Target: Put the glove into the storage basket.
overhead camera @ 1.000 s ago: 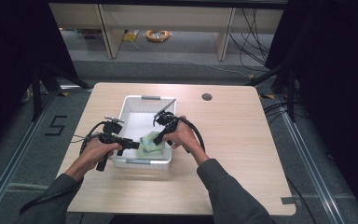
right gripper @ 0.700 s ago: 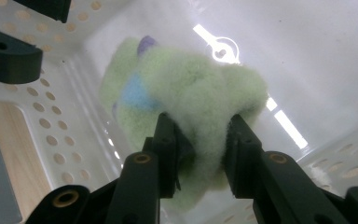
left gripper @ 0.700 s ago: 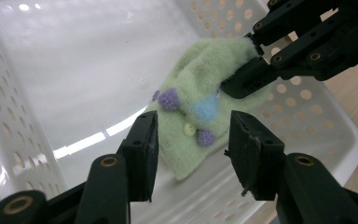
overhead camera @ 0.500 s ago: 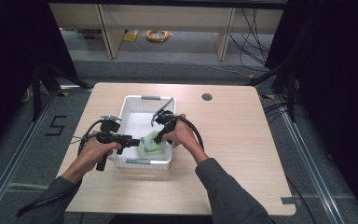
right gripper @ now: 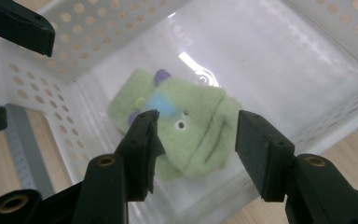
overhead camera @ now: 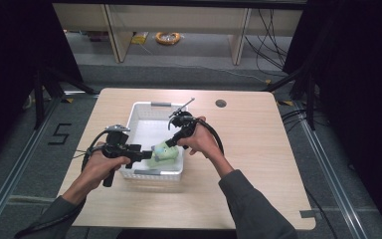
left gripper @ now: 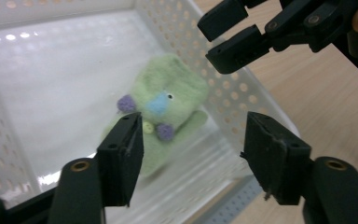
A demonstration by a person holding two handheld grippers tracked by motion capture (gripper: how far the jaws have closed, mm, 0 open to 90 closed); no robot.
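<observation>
Now released and lying loose in the near corner of the white basket [overhead camera: 144, 112], green plush toy [overhead camera: 163, 152]; both left gripper [left gripper: 193, 149] and right gripper [right gripper: 193, 147] just opened, empty; risk: jaws snagging fleece on withdrawal.

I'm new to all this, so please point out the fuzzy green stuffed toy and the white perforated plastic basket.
Fuzzy green stuffed toy [right gripper: 186, 130]: right gripper view, on its face.
White perforated plastic basket [overhead camera: 151, 173]: high view, on its near wall.

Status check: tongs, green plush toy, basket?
Both tongs, left and right, just opening, empty. Green plush toy lying in white basket, released. Nothing in the way.
</observation>
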